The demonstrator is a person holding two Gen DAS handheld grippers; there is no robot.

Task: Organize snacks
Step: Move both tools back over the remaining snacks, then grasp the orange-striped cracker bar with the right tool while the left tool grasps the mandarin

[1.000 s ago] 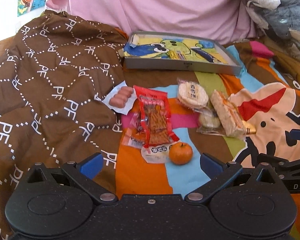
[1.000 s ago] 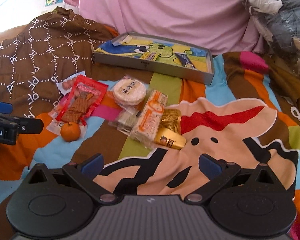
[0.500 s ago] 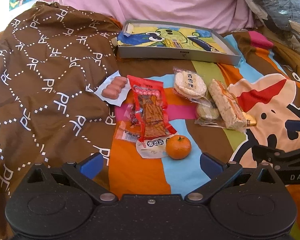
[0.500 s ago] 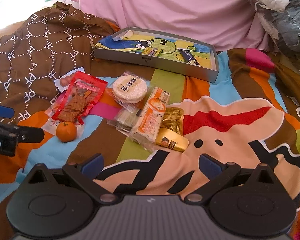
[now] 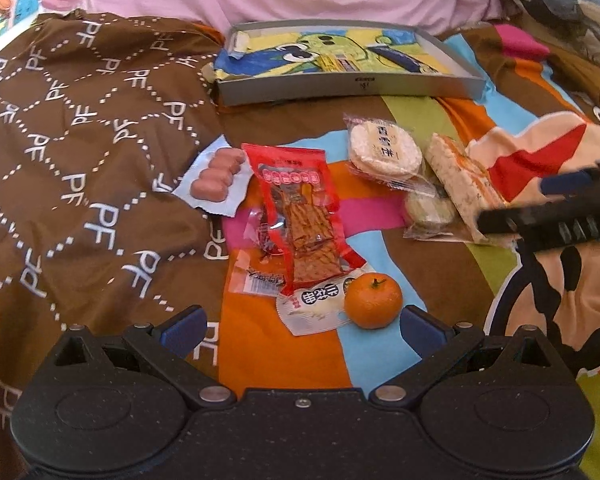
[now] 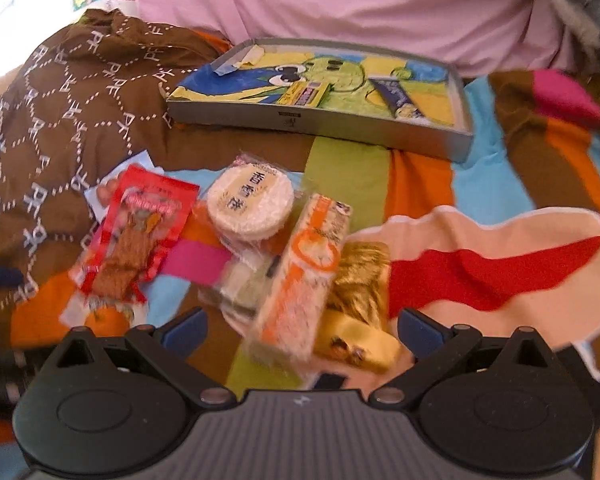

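Right wrist | right gripper [image 6: 300,330] spread over orange-white packet [image 6: 304,276] (blurred) | left gripper [image 5: 302,326] spread

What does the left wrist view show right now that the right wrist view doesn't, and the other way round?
Only the left wrist view shows the whole orange, the white packet beside it, the pink sausages clearly, and the right gripper coming in from the right edge.

Only the right wrist view shows the gold-wrapped snacks beside the orange-and-white bar; there the orange is mostly hidden behind the jaws.

Both share the grey tray, the red packet, the round rice crackers and the bar.
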